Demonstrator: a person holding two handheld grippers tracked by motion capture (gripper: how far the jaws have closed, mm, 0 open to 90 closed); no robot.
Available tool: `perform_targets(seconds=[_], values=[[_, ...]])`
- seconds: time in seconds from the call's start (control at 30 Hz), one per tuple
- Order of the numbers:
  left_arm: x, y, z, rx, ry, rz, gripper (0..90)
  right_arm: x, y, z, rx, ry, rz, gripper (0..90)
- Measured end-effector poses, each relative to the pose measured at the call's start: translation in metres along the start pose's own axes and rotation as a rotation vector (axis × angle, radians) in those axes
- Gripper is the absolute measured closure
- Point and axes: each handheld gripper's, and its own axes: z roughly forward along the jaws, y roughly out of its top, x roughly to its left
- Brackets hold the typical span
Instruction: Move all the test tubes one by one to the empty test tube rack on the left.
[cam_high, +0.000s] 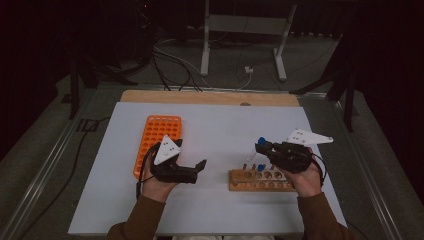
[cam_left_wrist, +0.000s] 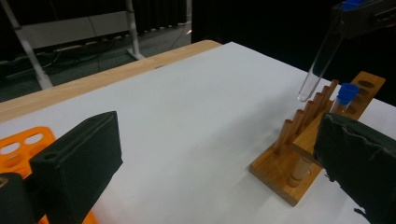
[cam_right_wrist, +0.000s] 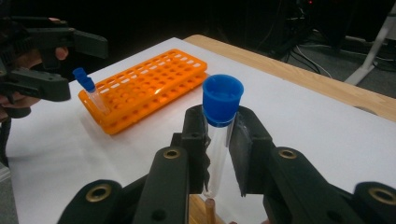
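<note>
Nearest the person, the right gripper (cam_right_wrist: 219, 154) pinches a blue-capped test tube (cam_right_wrist: 218, 140) just above the wooden rack (cam_high: 260, 180). The left gripper (cam_high: 197, 167) hangs beside it with jaws wide and empty. Farther back, the orange rack (cam_high: 156, 142) holds another capped tube (cam_right_wrist: 91, 91).

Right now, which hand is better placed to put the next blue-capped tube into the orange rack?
Right. The right gripper is shut on a blue-capped tube, lifted above the wooden rack. The left gripper is open and empty, though nearer the orange rack.
</note>
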Motion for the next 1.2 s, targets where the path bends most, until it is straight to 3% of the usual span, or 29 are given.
perform_targets(seconds=[0.63,0.9,1.03,1.2], values=[[-0.015,0.008,0.022,0.022,-0.045,0.017,3.0,0.023,0.012,0.023,0.026,0.056,-0.048,76.6],[-0.025,0.010,0.032,0.041,-0.095,0.030,5.3,0.033,0.015,0.033,0.038,0.082,-0.067,76.6],[-0.031,0.010,0.037,0.045,-0.109,0.037,9.5,0.038,0.016,0.037,0.042,0.094,-0.072,76.6],[-0.038,0.011,0.041,0.033,-0.132,0.050,27.1,0.044,0.016,0.041,0.044,0.108,-0.077,76.6]])
